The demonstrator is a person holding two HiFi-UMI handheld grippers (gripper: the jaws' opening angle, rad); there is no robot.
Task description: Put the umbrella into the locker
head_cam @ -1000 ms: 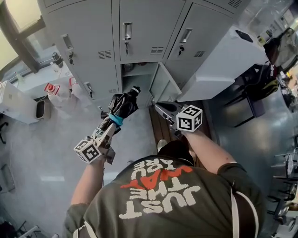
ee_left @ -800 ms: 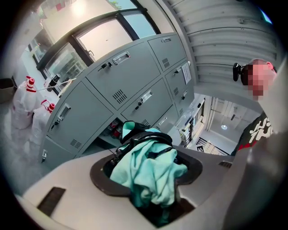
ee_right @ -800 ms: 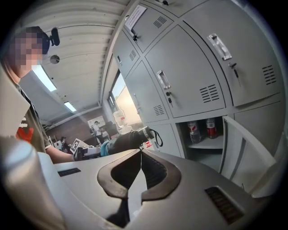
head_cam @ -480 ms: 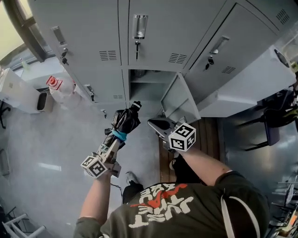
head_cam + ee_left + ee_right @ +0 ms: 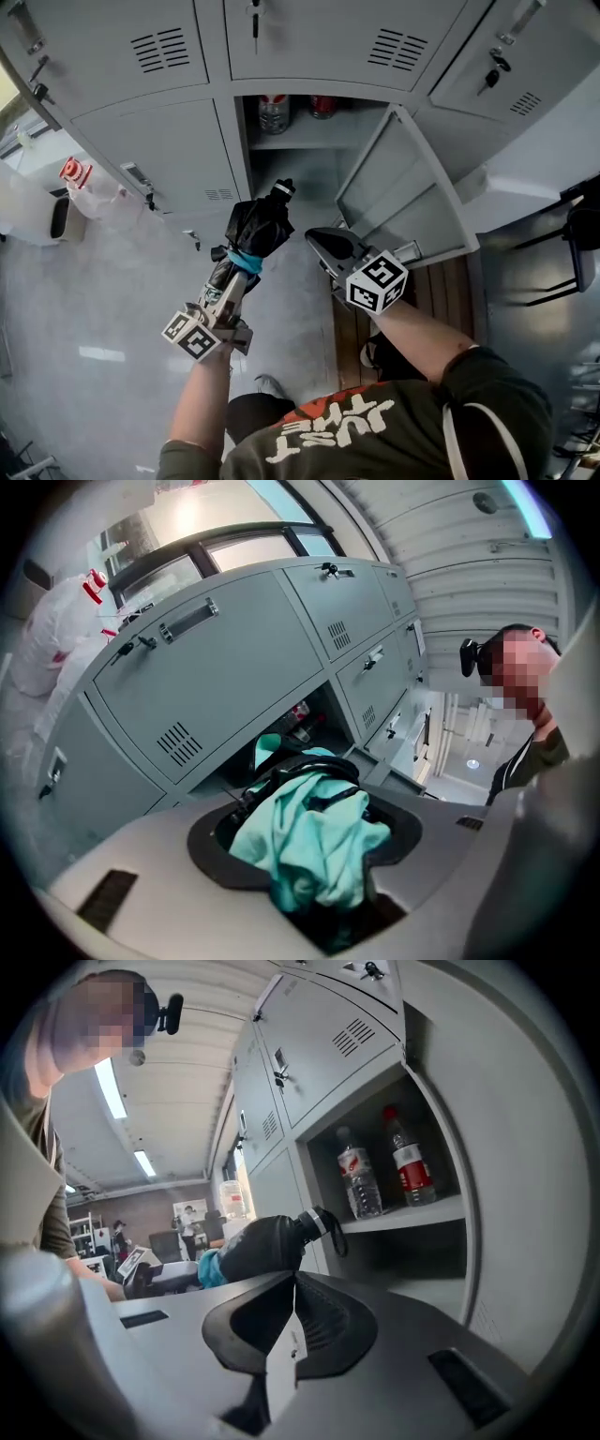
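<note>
Left tool (image 5: 228, 275): pinching black folded umbrella with teal strap (image 5: 258, 225).
Right tool (image 5: 323, 244): pressed together, empty.
Advice: steer it tip-first, level, into open grey steel locker (image 5: 305, 178).

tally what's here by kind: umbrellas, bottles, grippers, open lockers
folded umbrella: 1
plastic bottles: 2 (white-label bottle, red-label bottle)
grippers: 2 (left gripper, right gripper)
open locker: 1
total: 6
</note>
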